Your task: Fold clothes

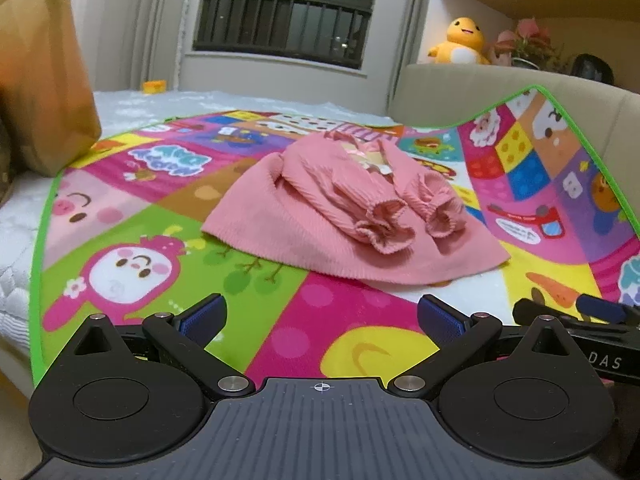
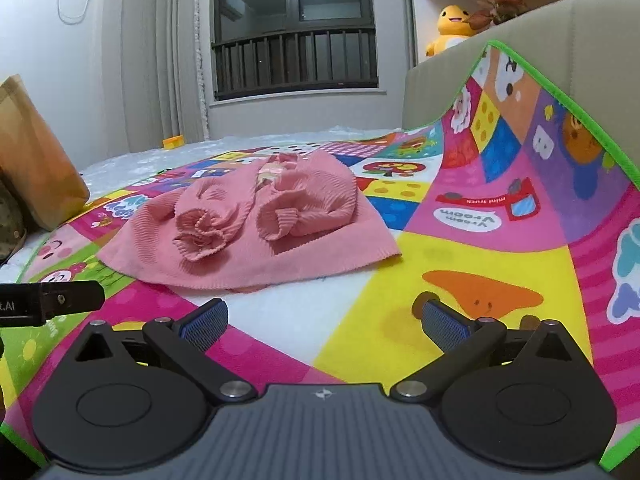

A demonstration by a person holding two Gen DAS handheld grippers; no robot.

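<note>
Your left gripper (image 1: 320, 316) and right gripper (image 2: 322, 320) both gape wide, holding nothing, low over the cartoon play mat (image 1: 168, 240). The pink ribbed garment (image 1: 320, 216) lies ahead on it, apparently with both sleeves folded inward.

On the colourful play mat (image 2: 460, 248), a white speech bubble (image 2: 467, 218) read "Vroom Vroom", upside down from the right wrist view, beside a red truck picture (image 2: 492, 200) lettered "mini truck". The right gripper (image 1: 576, 316) body showed "DAS" in the left wrist view, and the left gripper (image 2: 52, 300) carried "t.AI", cut off at the frame edge.
</note>
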